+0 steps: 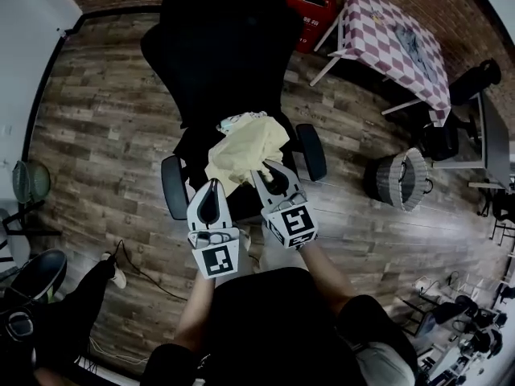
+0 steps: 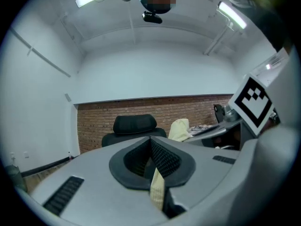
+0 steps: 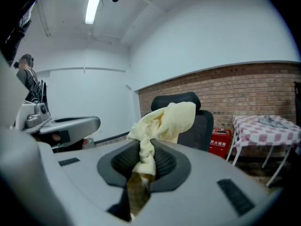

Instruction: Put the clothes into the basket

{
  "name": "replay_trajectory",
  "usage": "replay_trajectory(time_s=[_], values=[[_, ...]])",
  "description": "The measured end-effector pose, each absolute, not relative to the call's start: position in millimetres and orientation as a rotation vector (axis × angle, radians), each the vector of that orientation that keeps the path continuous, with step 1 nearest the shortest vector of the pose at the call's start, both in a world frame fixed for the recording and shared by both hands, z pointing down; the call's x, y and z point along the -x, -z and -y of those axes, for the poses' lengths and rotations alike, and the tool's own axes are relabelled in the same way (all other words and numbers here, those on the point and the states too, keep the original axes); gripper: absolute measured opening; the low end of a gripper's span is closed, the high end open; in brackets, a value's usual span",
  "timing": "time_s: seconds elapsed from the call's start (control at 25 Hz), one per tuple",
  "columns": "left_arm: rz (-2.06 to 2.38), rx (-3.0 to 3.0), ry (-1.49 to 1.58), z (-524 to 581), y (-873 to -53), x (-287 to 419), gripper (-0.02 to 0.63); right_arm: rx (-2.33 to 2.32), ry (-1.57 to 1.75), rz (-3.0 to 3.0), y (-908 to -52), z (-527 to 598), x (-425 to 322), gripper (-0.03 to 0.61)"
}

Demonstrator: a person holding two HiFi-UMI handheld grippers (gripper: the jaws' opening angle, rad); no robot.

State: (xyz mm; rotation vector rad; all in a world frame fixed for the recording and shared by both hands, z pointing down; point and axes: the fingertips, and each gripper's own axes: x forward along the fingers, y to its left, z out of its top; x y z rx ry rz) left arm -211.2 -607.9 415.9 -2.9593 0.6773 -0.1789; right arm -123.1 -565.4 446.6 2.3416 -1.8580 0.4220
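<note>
A pale yellow garment [image 1: 245, 153] hangs above the seat of a black office chair [image 1: 229, 47], with both grippers gripping it. My left gripper [image 1: 213, 185] is shut on one edge of it; a thin strip of yellow cloth [image 2: 157, 189] shows pinched between its jaws. My right gripper [image 1: 265, 173] is shut on a bunched fold of the garment [image 3: 162, 121], which billows up past its jaws. More light cloth [image 1: 240, 121] lies on the chair seat behind. A grey woven basket [image 1: 402, 179] stands on the floor at the right, well away from both grippers.
A table with a red and white checked cloth [image 1: 394, 39] stands at the back right, a red box [image 1: 310, 2] beside it. A brick wall [image 3: 244, 88] runs behind. A fan [image 1: 28, 183] and dark gear sit at the left edge. Wooden floor [image 1: 105, 127] lies around the chair.
</note>
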Motion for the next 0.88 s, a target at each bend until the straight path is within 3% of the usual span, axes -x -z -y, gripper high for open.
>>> replay_trajectory(time_s=[0.88], values=[[-0.177,2.950,-0.057,533,-314,181,0.014,-2.667,0.004,1.593,-291,472,129,0.063]])
